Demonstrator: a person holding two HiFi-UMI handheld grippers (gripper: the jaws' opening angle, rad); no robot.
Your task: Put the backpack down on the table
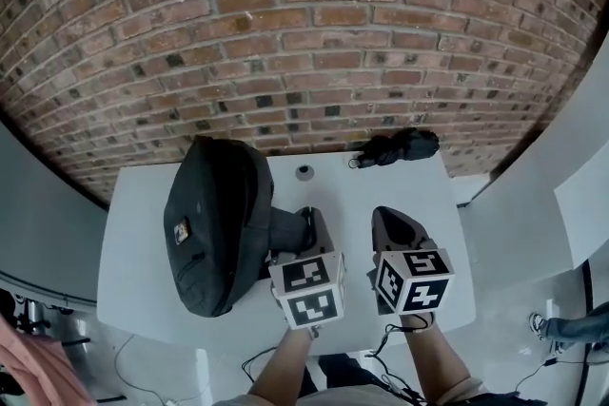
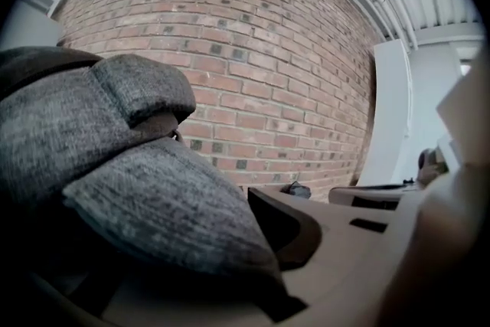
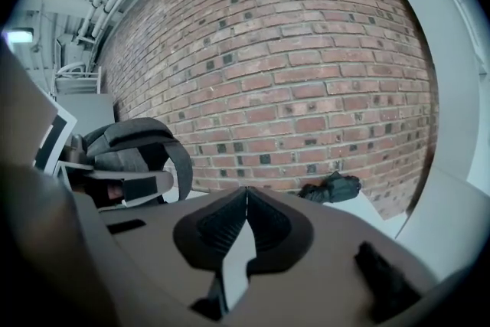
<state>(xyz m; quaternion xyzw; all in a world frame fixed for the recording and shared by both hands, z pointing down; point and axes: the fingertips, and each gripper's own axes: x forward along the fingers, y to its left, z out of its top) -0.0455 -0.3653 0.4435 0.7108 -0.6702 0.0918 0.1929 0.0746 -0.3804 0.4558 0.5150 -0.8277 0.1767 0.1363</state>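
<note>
The black backpack (image 1: pixel 214 223) lies on the left part of the white worktop (image 1: pixel 133 290). Just right of it, the left gripper (image 1: pixel 306 219) has its fingers clamped on the grey padded strap (image 2: pixel 153 195). Further right, the right gripper (image 1: pixel 388 219) has its fingers (image 3: pixel 218 230) pressed together on nothing.

Light: even, soft, fairly bright.
Shadows: faint.
Edges: fisheye bends brick wall (image 1: pixel 304 14); dark corners.
Focus: backpack (image 2: pixel 115 188) against left gripper (image 1: pixel 306 225) blurred.

A white bench (image 1: pixel 133 252) carries a black backpack (image 1: pixel 214 223) at its left, with a small round object (image 1: pixel 304 172) and a dark bundle (image 1: pixel 398 147) along the far edge.
</note>
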